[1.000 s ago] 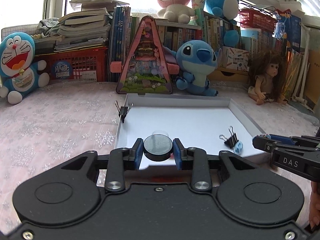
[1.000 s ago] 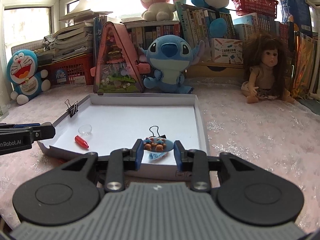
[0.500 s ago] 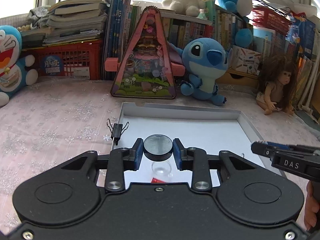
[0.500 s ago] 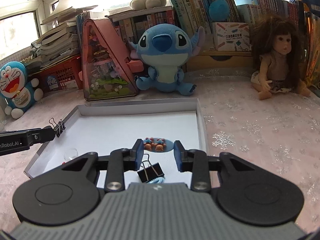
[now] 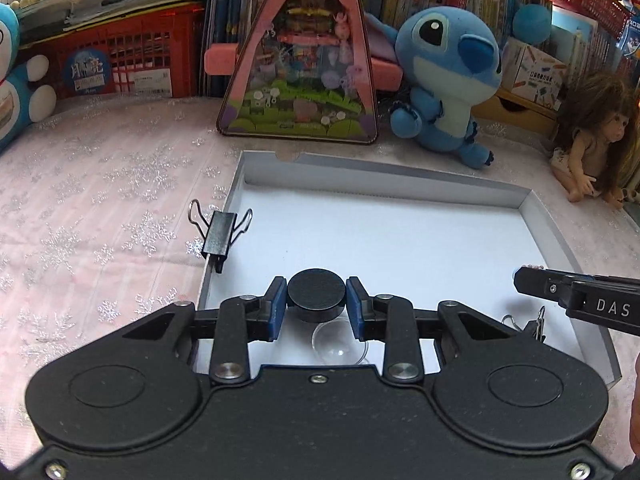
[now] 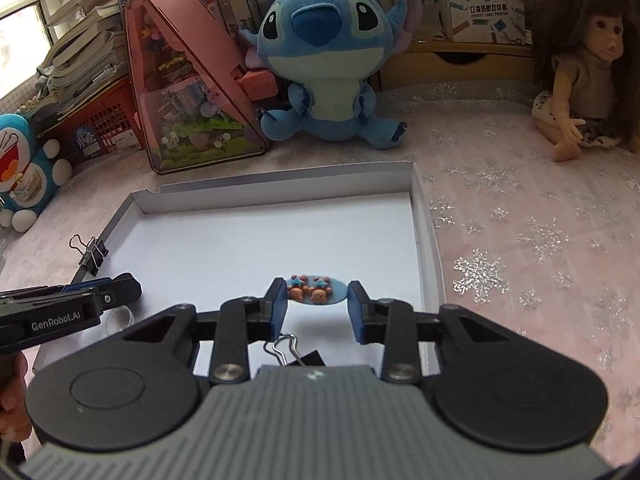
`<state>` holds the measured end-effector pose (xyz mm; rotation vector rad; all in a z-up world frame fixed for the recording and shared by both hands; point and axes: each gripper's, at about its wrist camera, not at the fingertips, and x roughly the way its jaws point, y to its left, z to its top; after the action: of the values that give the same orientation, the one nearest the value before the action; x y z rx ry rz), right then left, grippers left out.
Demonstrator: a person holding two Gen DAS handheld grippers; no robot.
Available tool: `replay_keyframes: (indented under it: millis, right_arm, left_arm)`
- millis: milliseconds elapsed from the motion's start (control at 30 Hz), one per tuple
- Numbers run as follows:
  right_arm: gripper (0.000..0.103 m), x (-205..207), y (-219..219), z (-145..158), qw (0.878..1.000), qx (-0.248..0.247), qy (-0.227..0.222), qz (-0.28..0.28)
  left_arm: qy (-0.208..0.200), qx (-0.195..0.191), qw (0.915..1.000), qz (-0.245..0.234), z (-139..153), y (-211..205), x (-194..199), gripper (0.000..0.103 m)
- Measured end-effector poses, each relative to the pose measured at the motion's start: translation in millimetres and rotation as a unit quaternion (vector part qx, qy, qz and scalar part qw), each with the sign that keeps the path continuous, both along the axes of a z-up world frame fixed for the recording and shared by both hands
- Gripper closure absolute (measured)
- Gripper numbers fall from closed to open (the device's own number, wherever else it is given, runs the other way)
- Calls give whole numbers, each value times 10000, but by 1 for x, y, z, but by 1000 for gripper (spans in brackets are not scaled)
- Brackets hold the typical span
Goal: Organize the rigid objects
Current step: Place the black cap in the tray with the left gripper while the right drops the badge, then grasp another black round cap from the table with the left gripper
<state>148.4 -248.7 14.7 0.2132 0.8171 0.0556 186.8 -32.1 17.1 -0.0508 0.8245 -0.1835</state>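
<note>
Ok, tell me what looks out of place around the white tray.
One black binder clip is clamped onto the tray's left wall, handles splayed, rather than lying inside like the other clip and the clear dome. Nothing looks spilled or damaged.

Left gripper (image 5: 316, 303) and right gripper (image 6: 318, 304) both angle downward, jaws clamped narrow, each gripping something small.
</note>
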Motion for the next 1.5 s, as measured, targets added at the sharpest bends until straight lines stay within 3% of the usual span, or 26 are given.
replay_keyframes:
  millis: [467,600,667,767,1033,1500]
  right_arm:
    - [65,6,8,-7,9994,-216,274,39]
    - [59,4,6,-6,9997,-106,238,37]
    - [47,2,6,-4,9998,-93,192,41]
    - [46,-6,5,3,9999,-60,47,74]
    - [33,-51,14,23,9968,-221,-675,359]
    - [30,-124,30,22,9891,-236,-1229,770]
  left_arm:
    - [-28,147,9999,-5,-5,-4,3,73]
    - [-49,176,9998,-15,-4,-5,0,70]
    - [-100,220,9997,9,-1,-6,-3,59]
    - [-255,332,9991,-8,5,-6,-11,56]
    - [-712,204,9965,-381,25,-6,-61,42]
    - [-1042,34,9927,-614,29,-2,-143,41]
